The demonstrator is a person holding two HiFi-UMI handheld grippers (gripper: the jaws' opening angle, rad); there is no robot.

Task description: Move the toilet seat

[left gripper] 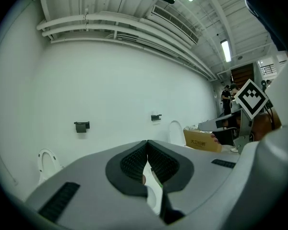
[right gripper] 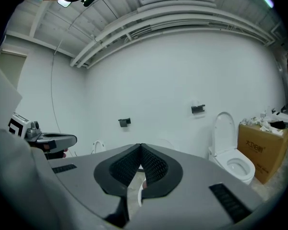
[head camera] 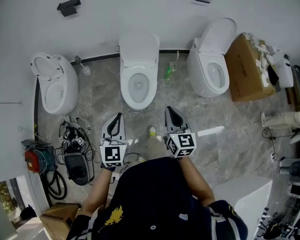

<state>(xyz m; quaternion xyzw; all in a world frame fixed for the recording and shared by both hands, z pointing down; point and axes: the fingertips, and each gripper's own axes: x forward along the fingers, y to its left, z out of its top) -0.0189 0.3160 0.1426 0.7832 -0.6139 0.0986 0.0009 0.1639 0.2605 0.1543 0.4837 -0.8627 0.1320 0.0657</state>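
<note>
Toilet seat [head camera: 127, 88] straight ahead looks like stiff, light, slick plastic, so I'd lift at its front edge; left gripper [head camera: 118, 118] and right gripper [head camera: 170, 111] are both closed, holding nothing.

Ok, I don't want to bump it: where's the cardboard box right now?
In the head view the cardboard box stands on the floor at the upper right, close beside the right-hand toilet on its outer side. The right gripper view shows it at the far right.
</note>
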